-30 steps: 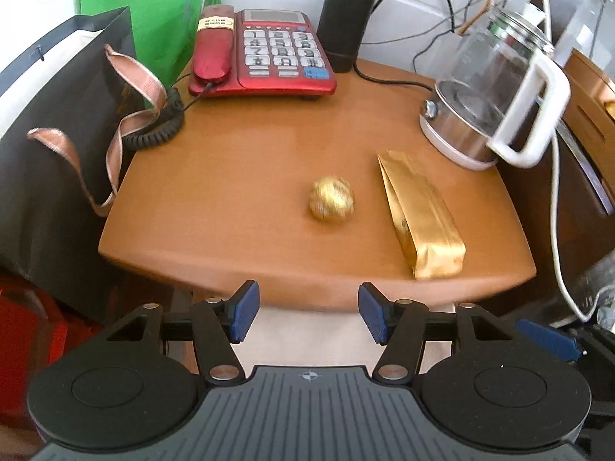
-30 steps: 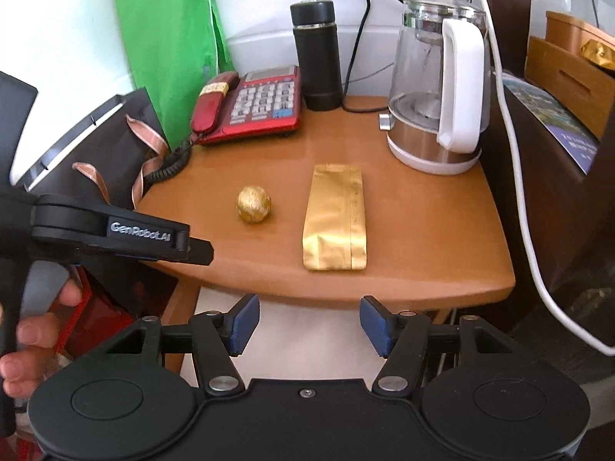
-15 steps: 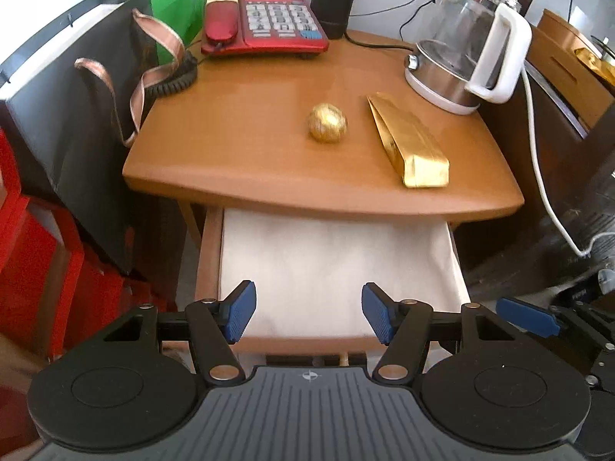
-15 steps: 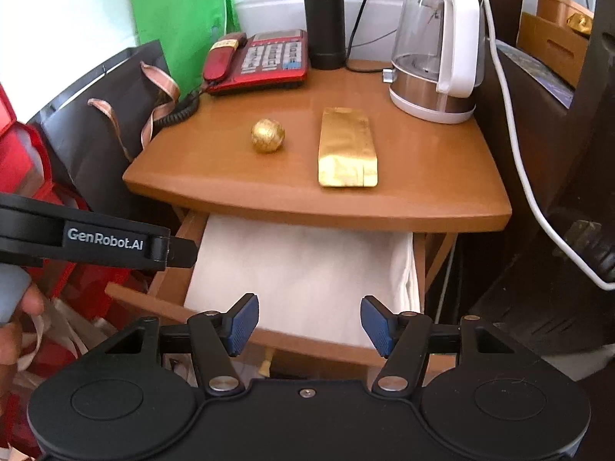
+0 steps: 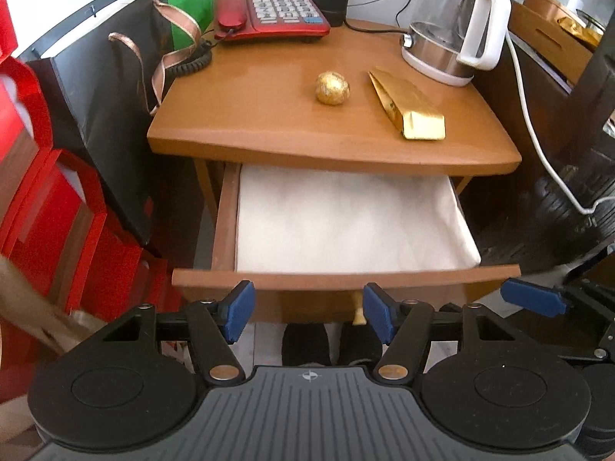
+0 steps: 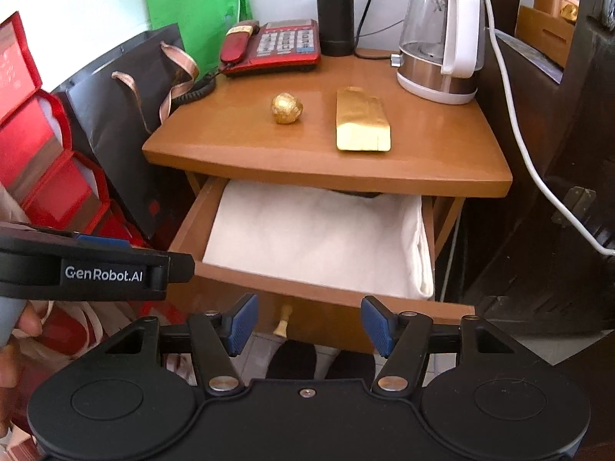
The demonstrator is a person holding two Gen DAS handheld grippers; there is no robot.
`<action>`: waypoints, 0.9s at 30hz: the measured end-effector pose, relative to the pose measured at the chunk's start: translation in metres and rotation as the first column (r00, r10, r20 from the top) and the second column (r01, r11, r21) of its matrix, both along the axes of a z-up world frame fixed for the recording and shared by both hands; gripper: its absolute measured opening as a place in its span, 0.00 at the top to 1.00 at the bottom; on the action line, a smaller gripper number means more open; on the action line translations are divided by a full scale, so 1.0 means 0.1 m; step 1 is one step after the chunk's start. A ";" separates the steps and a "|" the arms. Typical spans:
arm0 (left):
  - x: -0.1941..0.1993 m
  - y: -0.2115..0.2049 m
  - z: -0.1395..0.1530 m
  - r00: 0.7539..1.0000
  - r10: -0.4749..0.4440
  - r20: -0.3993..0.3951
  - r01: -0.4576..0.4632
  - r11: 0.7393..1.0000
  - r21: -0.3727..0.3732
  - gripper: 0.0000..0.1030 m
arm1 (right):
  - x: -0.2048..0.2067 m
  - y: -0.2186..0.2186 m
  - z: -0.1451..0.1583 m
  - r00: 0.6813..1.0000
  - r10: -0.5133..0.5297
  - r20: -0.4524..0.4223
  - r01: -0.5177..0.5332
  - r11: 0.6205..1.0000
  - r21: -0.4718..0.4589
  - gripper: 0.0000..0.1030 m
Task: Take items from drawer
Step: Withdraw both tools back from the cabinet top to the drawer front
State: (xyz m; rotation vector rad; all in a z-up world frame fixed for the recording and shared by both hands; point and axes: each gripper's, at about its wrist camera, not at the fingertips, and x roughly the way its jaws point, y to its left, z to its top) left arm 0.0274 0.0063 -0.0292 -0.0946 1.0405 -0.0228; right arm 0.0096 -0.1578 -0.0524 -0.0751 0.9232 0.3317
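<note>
The wooden drawer (image 5: 346,278) under the small table stands pulled out, and only a white cloth lining (image 5: 346,223) shows inside it. On the tabletop lie a gold foil ball (image 5: 332,88) and a gold foil packet (image 5: 407,105). My left gripper (image 5: 305,315) hangs open just in front of the drawer front, by its small knob (image 5: 358,309), holding nothing. My right gripper (image 6: 307,324) is open too, before the drawer (image 6: 307,284) and to the right of the knob (image 6: 285,320). The right wrist view also shows the ball (image 6: 287,108), the packet (image 6: 361,125) and the left gripper's body (image 6: 96,269).
At the table's back stand a red telephone (image 5: 273,11), a black flask (image 6: 334,11) and a glass kettle (image 5: 453,27) with a white cable (image 5: 538,146). A black gift bag (image 5: 103,115) and red boxes (image 5: 46,211) crowd the left. Dark furniture (image 6: 538,211) stands right. Black shoes (image 5: 307,345) show below.
Both grippers have drawn back from the table and sunk slightly. The open drawer and its front edge have come fully into view. The ball and the packet have not moved.
</note>
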 end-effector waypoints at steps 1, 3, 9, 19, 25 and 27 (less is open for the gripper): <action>-0.03 0.00 -0.02 1.000 -0.001 -0.004 0.001 1.000 0.001 0.36 | -0.02 0.00 -0.01 1.000 0.001 -0.002 -0.001 1.000 -0.001 0.44; -0.07 0.01 -0.05 1.000 0.000 -0.014 0.000 1.000 0.005 0.36 | -0.06 0.01 -0.04 1.000 -0.002 -0.010 0.001 1.000 -0.004 0.44; -0.16 0.04 -0.17 0.999 0.014 -0.051 -0.014 1.000 0.008 0.36 | -0.14 0.00 -0.16 0.999 -0.008 -0.045 0.008 1.000 -0.007 0.44; -0.19 -0.01 -0.28 0.996 -0.005 -0.085 0.009 0.999 0.036 0.36 | -0.17 -0.04 -0.27 0.996 -0.032 -0.084 0.032 0.999 0.000 0.44; -0.18 0.00 -0.34 0.994 -0.010 -0.106 0.014 0.999 0.034 0.36 | -0.17 -0.05 -0.31 0.994 -0.040 -0.100 0.040 0.999 0.004 0.44; -0.18 0.00 -0.36 0.994 -0.009 -0.113 0.013 0.999 0.037 0.36 | -0.16 -0.05 -0.31 0.994 -0.041 -0.101 0.041 0.999 0.005 0.44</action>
